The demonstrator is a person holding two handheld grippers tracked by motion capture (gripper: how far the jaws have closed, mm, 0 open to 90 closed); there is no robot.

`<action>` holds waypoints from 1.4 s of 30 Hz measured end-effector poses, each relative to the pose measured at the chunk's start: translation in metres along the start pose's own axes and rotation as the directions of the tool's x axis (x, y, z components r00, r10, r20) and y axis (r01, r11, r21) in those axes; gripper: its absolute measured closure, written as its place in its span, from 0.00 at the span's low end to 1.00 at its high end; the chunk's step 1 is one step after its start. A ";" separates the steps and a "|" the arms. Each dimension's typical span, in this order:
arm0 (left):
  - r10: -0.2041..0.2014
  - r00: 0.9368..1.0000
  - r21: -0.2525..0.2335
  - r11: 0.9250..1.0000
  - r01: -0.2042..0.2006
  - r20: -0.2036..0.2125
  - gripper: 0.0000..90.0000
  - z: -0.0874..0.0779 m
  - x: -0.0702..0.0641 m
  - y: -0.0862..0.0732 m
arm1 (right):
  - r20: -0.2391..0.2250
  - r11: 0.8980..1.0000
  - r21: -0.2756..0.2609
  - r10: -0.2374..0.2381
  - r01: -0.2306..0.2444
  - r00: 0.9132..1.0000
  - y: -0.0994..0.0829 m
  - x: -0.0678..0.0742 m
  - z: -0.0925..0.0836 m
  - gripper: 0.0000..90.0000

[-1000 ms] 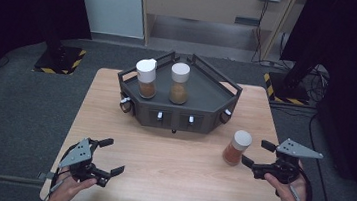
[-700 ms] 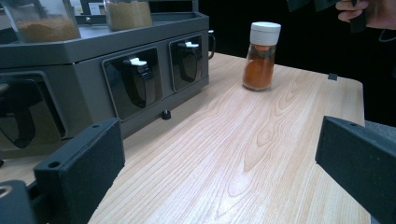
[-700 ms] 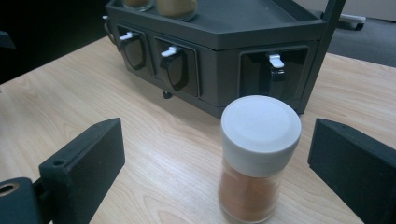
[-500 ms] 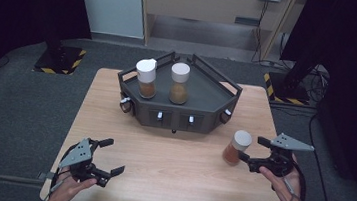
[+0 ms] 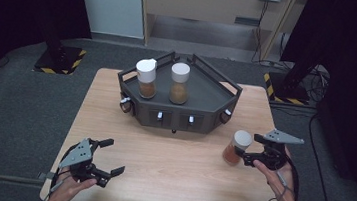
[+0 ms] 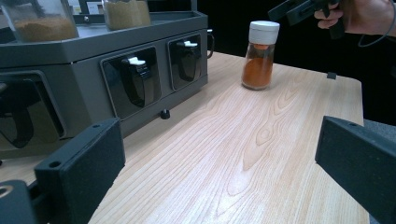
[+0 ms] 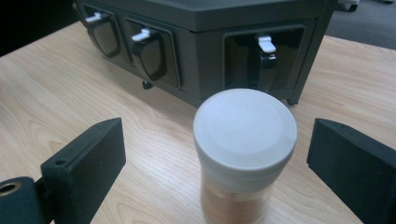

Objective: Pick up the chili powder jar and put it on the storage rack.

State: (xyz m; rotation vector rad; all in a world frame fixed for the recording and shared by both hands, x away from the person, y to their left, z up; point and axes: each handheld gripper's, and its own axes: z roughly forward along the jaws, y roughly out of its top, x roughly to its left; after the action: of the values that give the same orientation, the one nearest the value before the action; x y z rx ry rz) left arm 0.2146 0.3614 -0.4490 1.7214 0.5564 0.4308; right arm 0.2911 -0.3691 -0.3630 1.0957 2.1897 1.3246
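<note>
Fingers (image 7: 81,161) of right gripper (image 5: 246,151): apart | spice jar (image 7: 243,154): upright between them, untouched

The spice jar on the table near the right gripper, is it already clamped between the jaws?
No: in the right gripper view the jar stands between the open jaws of the right gripper, with bare table on both sides.

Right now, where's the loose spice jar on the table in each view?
High view: spice jar stands right of centre on the table, just ahead of the right gripper.
Left gripper view: upper right, upright on the wood.
Right gripper view: bottom centre, between the open jaws, white lid facing the camera.
Shared landmark: the dark grey rack with front latches.
</note>
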 end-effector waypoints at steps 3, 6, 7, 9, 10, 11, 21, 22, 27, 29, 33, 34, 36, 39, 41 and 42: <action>-0.001 1.000 0.001 1.000 0.001 0.000 0.00 0.000 0.000 0.000 | 0.010 1.000 0.010 -0.002 0.002 1.000 0.001 0.000 0.004 0.06; -0.001 1.000 0.000 1.000 0.001 0.000 0.00 0.000 0.000 0.000 | 0.006 1.000 0.012 0.000 -0.001 1.000 0.002 -0.002 0.007 0.06; -0.001 1.000 0.000 1.000 0.001 0.000 0.00 0.000 0.000 0.000 | 0.009 1.000 0.015 -0.003 0.003 1.000 0.003 -0.001 0.008 0.06; -0.001 1.000 0.000 1.000 0.001 -0.001 0.00 0.000 0.000 0.000 | 0.012 1.000 0.020 -0.009 0.009 1.000 0.004 0.000 0.011 0.07; -0.001 1.000 0.000 1.000 0.001 -0.001 0.00 0.000 0.000 0.000 | 0.013 1.000 0.022 -0.011 0.010 1.000 0.005 0.000 0.013 0.07; 0.000 1.000 0.001 1.000 0.000 -0.001 0.00 0.000 0.000 0.000 | 0.011 1.000 0.024 -0.014 0.013 1.000 0.005 0.000 0.014 0.07; 0.001 1.000 0.002 1.000 -0.001 0.001 0.00 0.000 0.000 0.000 | 0.048 0.997 0.058 -0.046 0.043 0.998 0.012 0.007 0.029 0.08; 0.001 1.000 0.002 1.000 -0.001 0.001 0.00 0.000 0.000 0.000 | 0.047 0.997 0.061 -0.046 0.043 0.998 0.012 0.006 0.030 0.09; 0.001 1.000 0.001 1.000 -0.001 0.002 0.00 0.000 0.000 0.000 | 0.057 0.997 0.070 -0.050 0.046 0.997 0.011 0.008 0.035 0.15; 0.001 1.000 0.001 1.000 -0.001 0.002 0.00 0.000 0.000 0.000 | 0.062 0.997 0.070 -0.049 0.045 0.997 0.009 0.008 0.036 0.18; 0.001 1.000 0.001 1.000 -0.001 0.002 0.00 0.000 0.000 0.000 | 0.067 0.997 0.064 -0.051 0.047 0.996 0.006 0.007 0.034 0.28; 0.001 1.000 0.001 1.000 -0.001 0.001 0.00 0.000 0.000 0.000 | 0.083 0.997 0.055 -0.057 0.053 0.995 0.003 0.009 0.033 0.37; 0.001 1.000 0.002 1.000 -0.001 0.001 0.00 0.000 0.000 0.000 | 0.082 0.998 0.048 -0.054 0.050 0.995 0.002 0.007 0.032 0.38; 0.000 1.000 0.001 1.000 0.000 0.001 0.00 0.000 0.000 0.000 | 0.082 0.998 0.047 -0.052 0.048 0.995 0.002 0.006 0.031 0.38; 0.000 1.000 0.001 1.000 0.000 0.000 0.00 0.000 0.000 0.000 | 0.081 0.998 0.049 -0.054 0.050 0.995 0.003 0.006 0.032 0.38; -0.001 1.000 0.001 1.000 0.001 0.000 0.00 0.000 0.000 0.000 | 0.077 0.998 0.050 -0.052 0.049 0.996 0.003 0.005 0.032 0.38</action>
State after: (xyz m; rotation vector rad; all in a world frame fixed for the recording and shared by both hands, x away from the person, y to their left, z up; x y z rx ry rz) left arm 0.2146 0.3614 -0.4489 1.7223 0.5574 0.4300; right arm 0.3096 -0.3461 -0.3756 1.0840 2.1878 1.1925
